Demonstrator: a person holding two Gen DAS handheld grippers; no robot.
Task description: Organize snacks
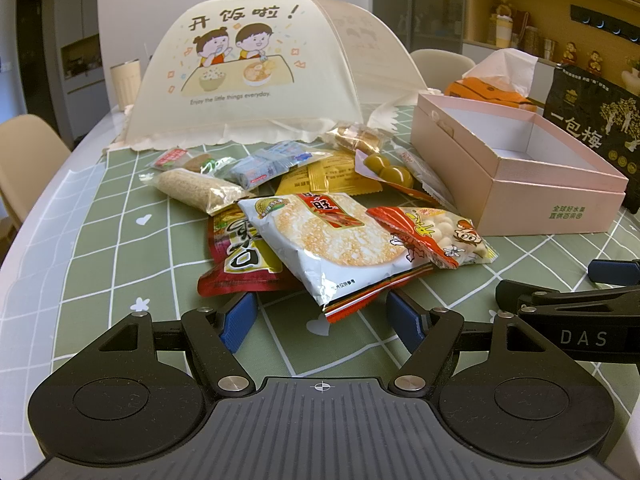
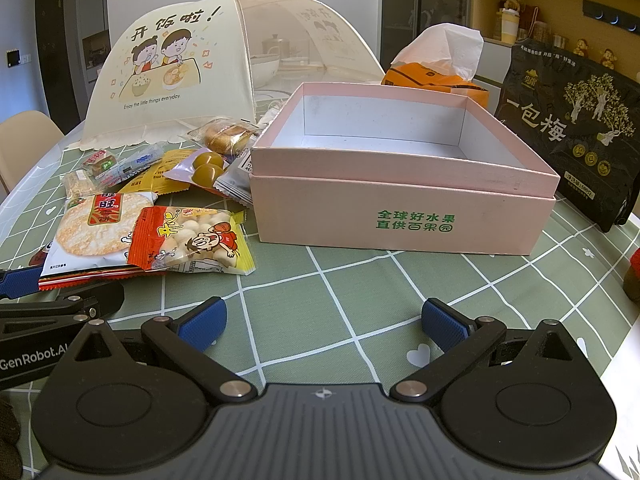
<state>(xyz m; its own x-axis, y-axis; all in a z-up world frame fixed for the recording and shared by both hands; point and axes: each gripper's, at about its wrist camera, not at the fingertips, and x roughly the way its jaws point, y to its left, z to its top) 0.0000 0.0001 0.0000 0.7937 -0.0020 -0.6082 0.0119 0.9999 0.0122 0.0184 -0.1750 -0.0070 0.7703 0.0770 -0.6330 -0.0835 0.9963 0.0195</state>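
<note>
A pile of snack packets lies on the green checked tablecloth: a rice cracker bag (image 1: 324,240) (image 2: 94,226), a red packet of small white balls (image 1: 434,236) (image 2: 192,238), a red and yellow bag (image 1: 240,258), a sesame bar (image 1: 196,190), blue candies (image 1: 272,164), yellow sachets (image 1: 328,178) and green plums (image 1: 390,170) (image 2: 206,166). An open, empty pink box (image 1: 520,172) (image 2: 400,184) stands right of the pile. My left gripper (image 1: 322,322) is open, just in front of the rice cracker bag's near corner. My right gripper (image 2: 324,322) is open and empty over bare cloth before the box.
A cream mesh food cover (image 1: 240,72) (image 2: 168,72) stands behind the pile. An orange tissue box (image 2: 436,76) and a tall black plum bag (image 1: 596,124) (image 2: 572,132) stand behind and right of the pink box. Beige chairs (image 1: 28,160) stand at the table's left edge.
</note>
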